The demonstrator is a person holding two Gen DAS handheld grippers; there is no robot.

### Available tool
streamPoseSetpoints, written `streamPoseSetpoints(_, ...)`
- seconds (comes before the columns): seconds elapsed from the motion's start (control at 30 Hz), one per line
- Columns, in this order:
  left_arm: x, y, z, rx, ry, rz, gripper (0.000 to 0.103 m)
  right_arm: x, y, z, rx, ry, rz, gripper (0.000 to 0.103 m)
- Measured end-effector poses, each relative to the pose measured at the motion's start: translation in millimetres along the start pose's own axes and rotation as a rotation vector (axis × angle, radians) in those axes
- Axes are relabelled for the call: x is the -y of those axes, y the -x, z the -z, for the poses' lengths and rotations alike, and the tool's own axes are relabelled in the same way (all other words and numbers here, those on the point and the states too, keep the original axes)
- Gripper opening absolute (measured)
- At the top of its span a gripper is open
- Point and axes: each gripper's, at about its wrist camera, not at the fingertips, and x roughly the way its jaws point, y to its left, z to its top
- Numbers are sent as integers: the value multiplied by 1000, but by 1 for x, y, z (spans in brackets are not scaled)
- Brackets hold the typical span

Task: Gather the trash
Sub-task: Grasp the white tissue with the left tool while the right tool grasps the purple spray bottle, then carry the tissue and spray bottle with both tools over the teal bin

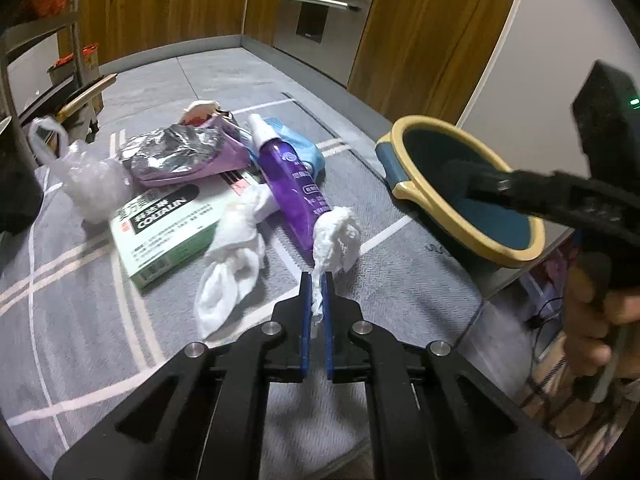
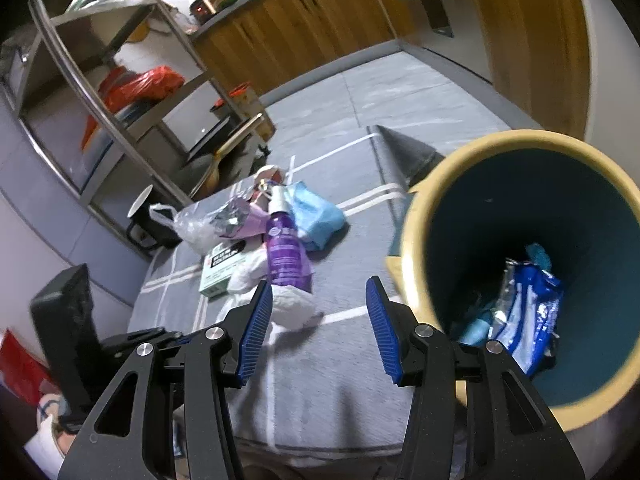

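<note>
Just beyond the pinched tissue (image 1: 334, 236), purple bottle (image 1: 286, 178) and green box (image 1: 160, 220) crowd close

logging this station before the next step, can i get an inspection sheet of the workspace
surface: grey cloth with white stripes.
job's things: crumpled tissue, second tissue, purple spray bottle, green box, foil pouch, blue pack, clear plastic bag.
clutter: nothing seen.
grippers: left tool shut on the crumpled tissue; right tool open, empty.
bin: tilted, wrappers inside.
cables: thin black cable.
surroundings: wooden cabinets, metal rack.
</note>
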Motion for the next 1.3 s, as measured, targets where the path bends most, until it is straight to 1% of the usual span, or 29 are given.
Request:
streamPoseSetpoints(0.1, -13, 19, 2, 38, 44, 34, 4, -8, -10, -2, -13, 10, -14, 51)
streamPoseSetpoints(0.17, -24, 36, 3, 86, 88, 72, 4, -15, -19, -5, -24, 20, -21, 51)
streamPoseSetpoints(0.27, -41, 57, 2, 160, 150, 100, 4, -25, -32, -7, -41, 37, -23, 51)
streamPoseSetpoints(0.33, -59, 72, 2, 217, 220, 116, 4, -32, -44, -8, -59, 57, -18, 51)
streamPoseSetpoints(0.43, -83, 83, 5, 276, 319, 132, 4, -40, -62, -7, -90, 87, 1, 51)
streamPoseSetpoints(0.5, -95, 86, 7, 298, 370, 133, 4, -42, -73, -6, -106, 111, 24, 51)
streamPoseSetpoints(0.6, -105, 86, 9, 311, 417, 137, 4, -41, -88, -7, -128, 122, 53, 51)
streamPoseSetpoints(0.7, -106, 81, 8, 302, 425, 123, 4, -37, -100, -6, -145, 115, 67, 51)
streamPoseSetpoints(0.73, -106, 80, 7, 299, 424, 122, 4, -37, -103, -5, -149, 114, 67, 48)
streamPoseSetpoints(0.8, -102, 77, 5, 292, 407, 116, 4, -36, -106, -3, -161, 117, 48, 34)
streamPoseSetpoints(0.9, -98, 74, 2, 282, 384, 107, 4, -37, -101, -1, -148, 125, 31, 34)
streamPoseSetpoints(1.0, -95, 73, 3, 280, 382, 104, 4, -39, -91, 0, -128, 134, 7, 33)
streamPoseSetpoints(1.2, -90, 80, -1, 302, 380, 107, 4, -46, -63, 0, -82, 151, -45, 33)
streamPoseSetpoints(1.3, -85, 85, -3, 314, 375, 110, 4, -45, -51, -2, -65, 146, -54, 33)
